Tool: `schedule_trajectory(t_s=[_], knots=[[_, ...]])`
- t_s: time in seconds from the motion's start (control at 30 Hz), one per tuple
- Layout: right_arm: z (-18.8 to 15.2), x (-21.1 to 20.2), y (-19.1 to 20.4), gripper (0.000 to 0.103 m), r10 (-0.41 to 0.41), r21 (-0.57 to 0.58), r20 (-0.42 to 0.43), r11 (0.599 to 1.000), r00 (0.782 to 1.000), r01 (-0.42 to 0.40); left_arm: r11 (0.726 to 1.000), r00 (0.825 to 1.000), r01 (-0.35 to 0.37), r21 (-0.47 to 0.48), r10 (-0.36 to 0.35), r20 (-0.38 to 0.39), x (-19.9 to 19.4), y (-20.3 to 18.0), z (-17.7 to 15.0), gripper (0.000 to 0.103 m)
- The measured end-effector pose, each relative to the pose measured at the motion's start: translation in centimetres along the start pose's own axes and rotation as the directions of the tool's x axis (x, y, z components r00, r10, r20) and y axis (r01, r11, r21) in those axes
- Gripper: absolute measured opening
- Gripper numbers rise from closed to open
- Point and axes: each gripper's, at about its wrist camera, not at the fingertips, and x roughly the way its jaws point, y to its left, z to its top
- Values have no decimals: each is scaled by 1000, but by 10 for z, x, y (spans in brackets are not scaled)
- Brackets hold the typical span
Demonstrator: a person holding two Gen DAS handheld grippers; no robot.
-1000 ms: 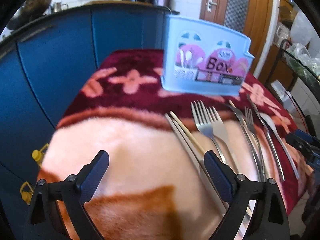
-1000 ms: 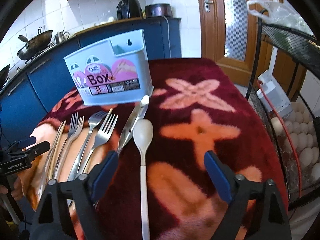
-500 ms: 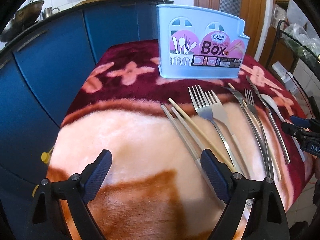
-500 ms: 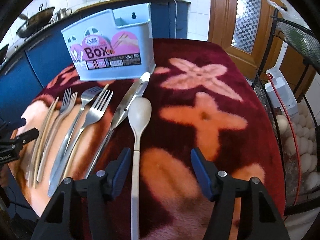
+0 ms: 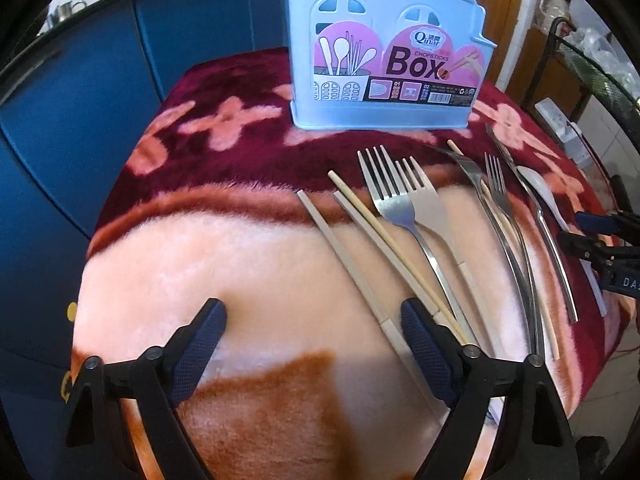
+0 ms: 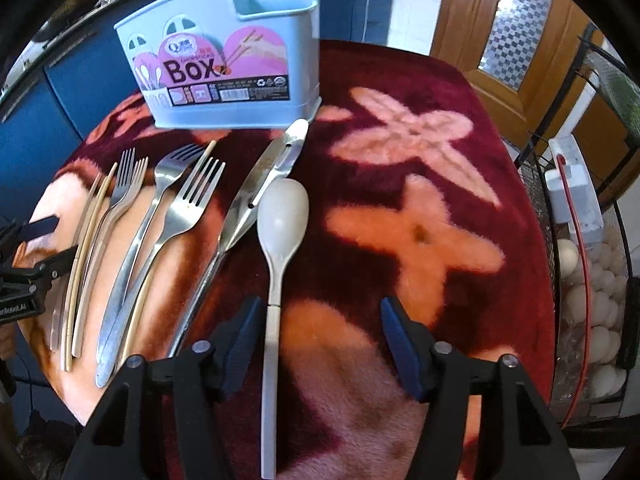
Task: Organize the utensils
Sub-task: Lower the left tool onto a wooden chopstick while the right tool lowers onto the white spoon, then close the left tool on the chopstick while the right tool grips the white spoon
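Observation:
A light blue chopsticks box (image 5: 384,60) (image 6: 224,64) stands upright at the back of the blanket-covered table (image 5: 240,264). In front of it lie chopsticks (image 5: 360,256), several forks (image 5: 400,200) (image 6: 188,208), a long steel utensil (image 6: 260,188) and a white spoon (image 6: 282,216). My left gripper (image 5: 312,336) hovers over the near end of the chopsticks. Its jaws are closing, and a grey chopstick runs just inside the right finger, untouched. My right gripper (image 6: 320,328) is also closing. The spoon's handle lies between its fingers, close to the left one, and no pad presses on it.
Blue cabinets (image 5: 80,120) wrap the left and far sides. A wire basket of eggs (image 6: 592,292) and a white box with a red cord (image 6: 572,184) sit past the table's right edge. A wooden door (image 6: 500,20) stands behind.
Both grippers tipped further down toward the table. The right jaws narrowed a lot and now straddle the spoon handle. The left jaws narrowed slightly beside the chopsticks.

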Motion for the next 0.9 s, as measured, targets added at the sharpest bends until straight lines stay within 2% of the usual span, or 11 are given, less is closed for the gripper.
schedule_trajectory(t_s=[0.07, 0.1, 0.13, 0.23, 0.3, 0.57, 0.63, 0.73, 0.8, 0.9], knots=[[4, 0, 5, 43, 6, -29, -16, 1000, 1000, -6, 1000, 1000, 20, 9, -20, -5, -2, 1, 3, 75], [7, 1, 8, 39, 6, -42, -31, 999, 999, -7, 999, 999, 34, 15, -34, -13, -3, 0, 5, 66], [8, 1, 9, 39, 0, -51, -40, 999, 999, -2, 999, 999, 49, 18, -49, -19, -4, -1, 8, 57], [11, 5, 12, 37, -2, -72, -67, 997, 998, -3, 995, 994, 99, 4, -99, -48, -3, -2, 16, 36], [14, 7, 9, 37, 14, -64, -94, 998, 995, -21, 993, 990, 121, -10, -121, -69, -1, -2, 20, 30], [26, 14, 0, 40, 66, -40, -181, 996, 981, -75, 984, 975, 170, -60, -177, -132, 10, 4, 34, 24], [27, 14, 0, 38, 58, -37, -189, 997, 980, -66, 982, 973, 176, -67, -184, -137, 10, 5, 34, 17], [28, 10, 3, 28, 44, -54, -180, 997, 983, -54, 974, 967, 204, -97, -216, -137, 8, 9, 34, 10], [28, 7, 5, 8, 58, -43, -171, 997, 983, -66, 965, 960, 232, -120, -248, -132, 6, 11, 34, 4], [29, 1, 9, 8, 69, -27, -152, 997, 986, -74, 959, 957, 251, -134, -267, -116, 3, 12, 32, 4]])
